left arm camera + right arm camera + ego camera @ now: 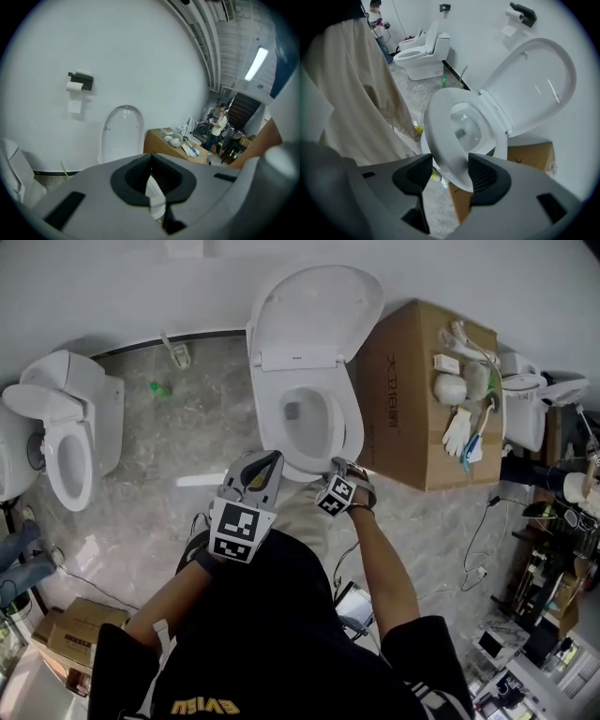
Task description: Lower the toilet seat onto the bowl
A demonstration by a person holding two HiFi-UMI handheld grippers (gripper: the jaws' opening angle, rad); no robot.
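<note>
Right gripper (450, 163) jaws are spread around the front rim of the toilet seat (437, 126), with a gap seen at one pad, likely for release. The seat is judged down on the bowl (464, 131). Left gripper (151, 169) jaws are pressed together, empty and held aside. Rim contact is hidden. The lid (536, 79) stands upright beyond.

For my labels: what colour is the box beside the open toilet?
The cardboard box is brown; clearest in the head view.

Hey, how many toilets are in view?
2: the centre toilet, lid up; a second toilet left of it by the wall. White shapes at the left and right edges may be more.
</note>
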